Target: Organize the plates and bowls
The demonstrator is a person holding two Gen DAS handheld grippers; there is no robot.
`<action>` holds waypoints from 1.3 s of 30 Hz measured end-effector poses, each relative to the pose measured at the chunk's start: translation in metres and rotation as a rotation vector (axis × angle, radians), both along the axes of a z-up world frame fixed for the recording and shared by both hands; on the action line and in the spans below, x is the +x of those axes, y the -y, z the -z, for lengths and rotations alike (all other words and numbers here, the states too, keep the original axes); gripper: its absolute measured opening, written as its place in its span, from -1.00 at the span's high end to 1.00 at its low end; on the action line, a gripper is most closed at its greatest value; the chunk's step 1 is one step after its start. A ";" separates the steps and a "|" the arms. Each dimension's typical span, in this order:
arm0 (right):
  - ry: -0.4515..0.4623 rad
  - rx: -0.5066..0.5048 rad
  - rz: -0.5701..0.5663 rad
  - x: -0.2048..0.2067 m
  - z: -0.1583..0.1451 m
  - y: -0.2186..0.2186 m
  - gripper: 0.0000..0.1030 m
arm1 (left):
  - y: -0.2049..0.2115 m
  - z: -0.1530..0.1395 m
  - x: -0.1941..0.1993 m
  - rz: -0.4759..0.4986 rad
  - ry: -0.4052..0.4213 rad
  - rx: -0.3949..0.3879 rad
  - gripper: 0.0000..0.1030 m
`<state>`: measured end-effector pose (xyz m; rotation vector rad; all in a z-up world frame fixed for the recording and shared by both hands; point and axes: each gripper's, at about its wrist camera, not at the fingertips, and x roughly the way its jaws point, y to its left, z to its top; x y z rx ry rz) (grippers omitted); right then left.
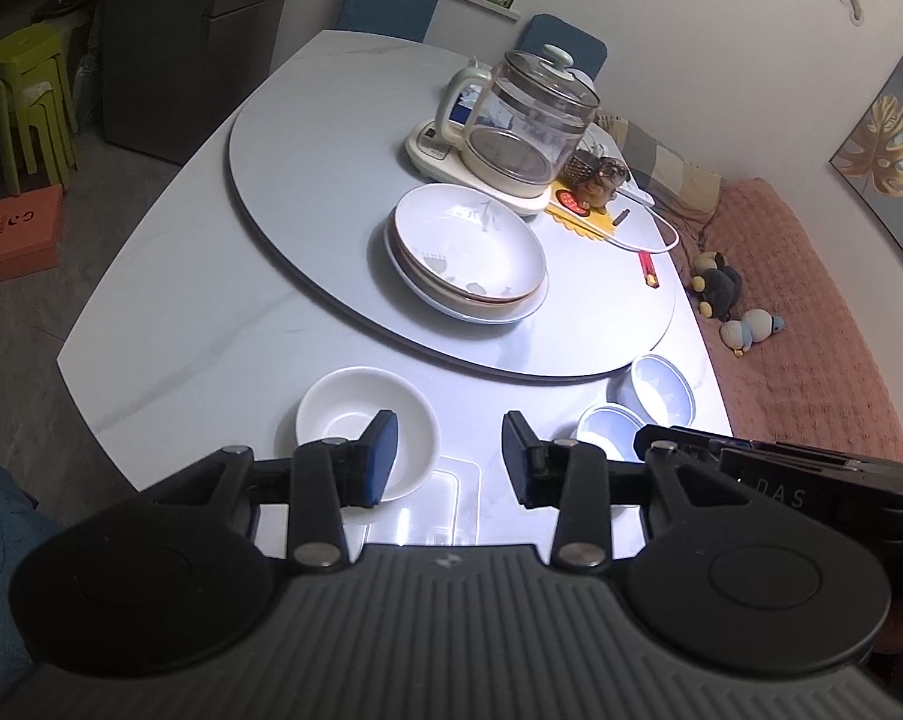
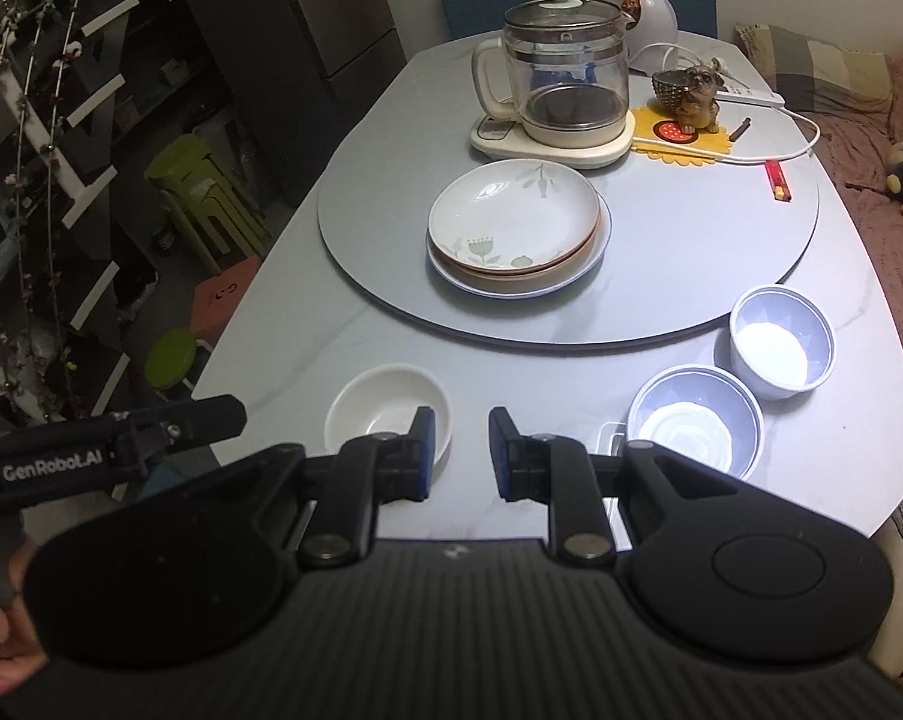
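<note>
**Plates and bowls spread before two empty grippers**

Plates (image 2: pixel 514 222) sit stacked on the round turntable (image 2: pixel 721 252), straight ahead of both grippers and well beyond their fingertips. We count three in the stack: a floral one on top, a brown-rimmed one under it, and a wider blue-rimmed one at the bottom.

Nearer to us, on the table (image 2: pixel 283 324) in front of the turntable's edge, we count three bowls. A white bowl (image 1: pixel 367 420) lies just ahead of our left gripper (image 1: pixel 450 459), its rim partly hidden behind the left finger. Two blue bowls stand ahead and to the right of our right gripper (image 2: pixel 458 453): the nearer blue bowl (image 2: pixel 694 420) just beyond the right finger, the farther blue bowl (image 2: pixel 781 339) close behind it, near the turntable's edge. We cannot tell whether the two touch.

Both grippers hover with jaws parted, nothing between the pads. The left one stands wider than the right.

Behind the plates, a glass kettle (image 2: pixel 562 72) on its base blocks the far side of the turntable. To its right sit a dog figurine (image 2: pixel 697 99) on a yellow mat (image 2: pixel 685 144), a white cable (image 2: pixel 805 144) and a red stick (image 2: pixel 777 181). A clear plastic lid (image 1: pixel 445 498) lies on the table under the left gripper.
</note>
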<state>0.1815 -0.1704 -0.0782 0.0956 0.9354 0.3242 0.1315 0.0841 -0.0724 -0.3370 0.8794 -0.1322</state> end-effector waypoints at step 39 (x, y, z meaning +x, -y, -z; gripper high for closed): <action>-0.249 -0.068 0.100 0.112 0.097 0.157 0.10 | 0.177 0.136 0.161 0.156 -0.321 -0.031 -0.07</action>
